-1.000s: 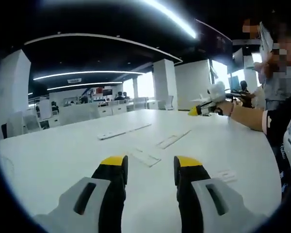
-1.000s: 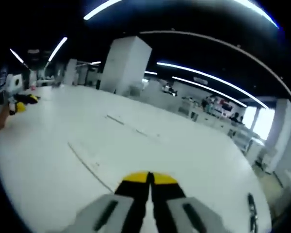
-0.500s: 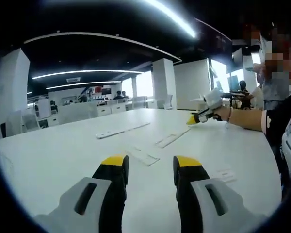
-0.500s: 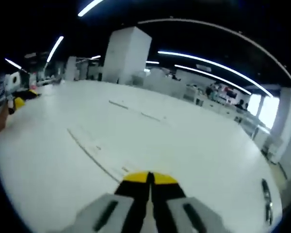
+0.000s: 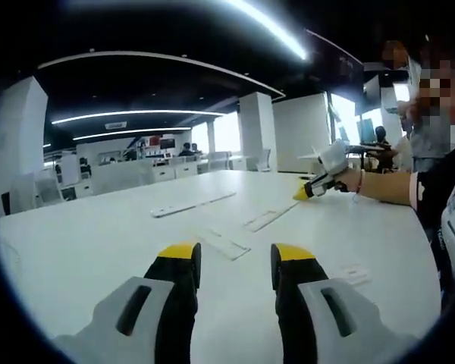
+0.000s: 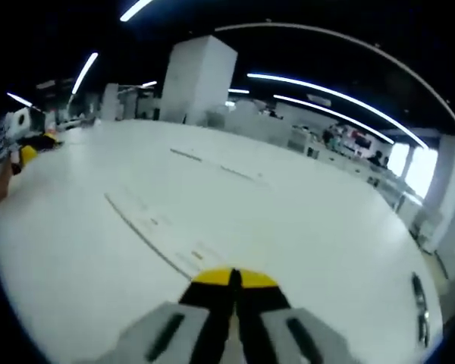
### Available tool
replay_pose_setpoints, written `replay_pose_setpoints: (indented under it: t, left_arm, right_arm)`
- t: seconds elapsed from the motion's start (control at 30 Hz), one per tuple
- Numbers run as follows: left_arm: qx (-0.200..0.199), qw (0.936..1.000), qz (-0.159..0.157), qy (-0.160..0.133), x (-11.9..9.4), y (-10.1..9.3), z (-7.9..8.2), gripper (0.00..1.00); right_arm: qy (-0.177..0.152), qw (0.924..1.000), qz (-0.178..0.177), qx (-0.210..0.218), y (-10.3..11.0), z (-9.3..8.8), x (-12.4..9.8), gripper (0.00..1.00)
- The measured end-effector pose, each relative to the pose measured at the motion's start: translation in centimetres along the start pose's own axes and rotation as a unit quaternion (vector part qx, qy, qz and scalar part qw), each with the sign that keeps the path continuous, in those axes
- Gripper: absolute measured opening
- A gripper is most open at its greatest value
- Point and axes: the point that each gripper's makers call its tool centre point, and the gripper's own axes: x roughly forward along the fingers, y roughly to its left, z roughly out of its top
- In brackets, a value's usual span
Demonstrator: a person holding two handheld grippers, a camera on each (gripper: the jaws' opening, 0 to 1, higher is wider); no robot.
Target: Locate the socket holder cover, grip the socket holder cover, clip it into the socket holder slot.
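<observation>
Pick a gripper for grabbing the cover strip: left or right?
Probably left. The left gripper is open, with a flat cover strip lying just past its tips. The right gripper is shut over the table.

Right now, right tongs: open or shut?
Shut. In the right gripper view the right tongs have their yellow tips pressed together, no gap and nothing visible between them, above the white table.

White strips point(image 5: 269, 218) on the desk point(image 5: 98, 250) toward 12 o'clock of the left tongs point(image 5: 235, 262) are too flat and distant to identify. In the right gripper view, the strips point(image 6: 155, 227) are blurred. A dark object point(image 6: 418, 307) at 4 o'clock is cut off at the desk edge.
</observation>
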Motion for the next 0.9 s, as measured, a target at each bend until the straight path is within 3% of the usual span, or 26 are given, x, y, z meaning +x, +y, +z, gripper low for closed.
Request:
replay_pose_setpoints:
  t: [0.37, 0.9]
  left_arm:
    - [0.002, 1.0000, 0.001, 0.004, 0.0, 0.0, -0.2, 0.38]
    - [0.003, 0.9999, -0.001, 0.012, 0.0, -0.1, -0.6, 0.38]
  right_arm:
    - [-0.008, 0.9992, 0.001, -0.038, 0.7, 0.3, 0.2, 0.04]
    - [-0.018, 0.9994, 0.012, -0.025, 1.1, 0.5, 0.2, 0.04]
